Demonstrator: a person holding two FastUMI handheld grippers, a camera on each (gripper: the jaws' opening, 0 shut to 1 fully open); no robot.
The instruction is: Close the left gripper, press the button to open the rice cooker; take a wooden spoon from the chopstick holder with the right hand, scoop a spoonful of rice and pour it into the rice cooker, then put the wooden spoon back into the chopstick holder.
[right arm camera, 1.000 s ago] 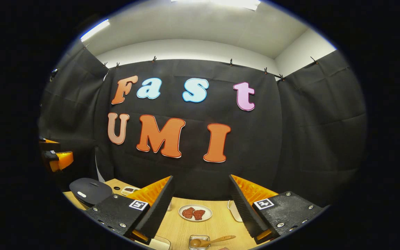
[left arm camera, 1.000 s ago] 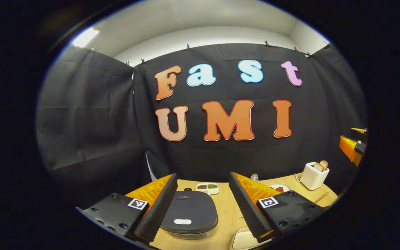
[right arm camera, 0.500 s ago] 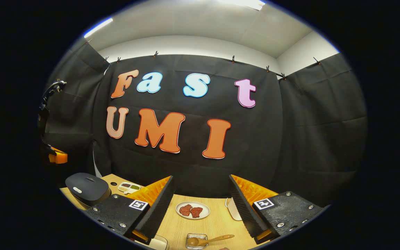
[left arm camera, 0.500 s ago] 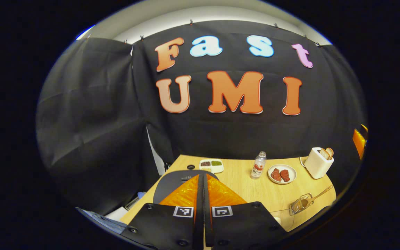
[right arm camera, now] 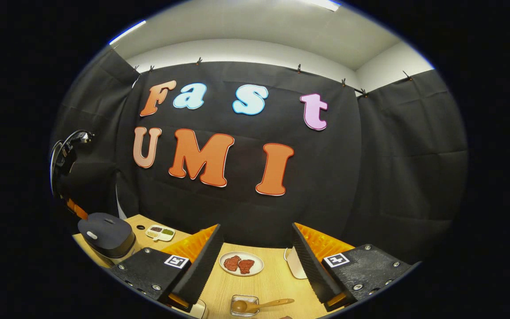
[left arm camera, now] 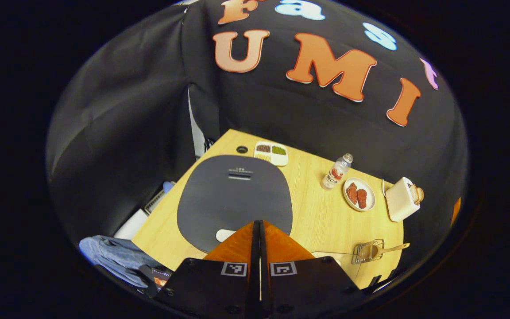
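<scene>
Over the rice cooker (left arm camera: 235,195), left gripper (left arm camera: 259,223) sits fully closed above the white button (left arm camera: 224,235) at its 6 o'clock edge, lid down, right gripper (right arm camera: 257,261) wide and empty; off-centre press could slip off.

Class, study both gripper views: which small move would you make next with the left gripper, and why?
Probably ease the left gripper straight down onto the white button. Its fingers are already shut, their tips sit beside the button, and the rice cooker lid is still closed.
</scene>
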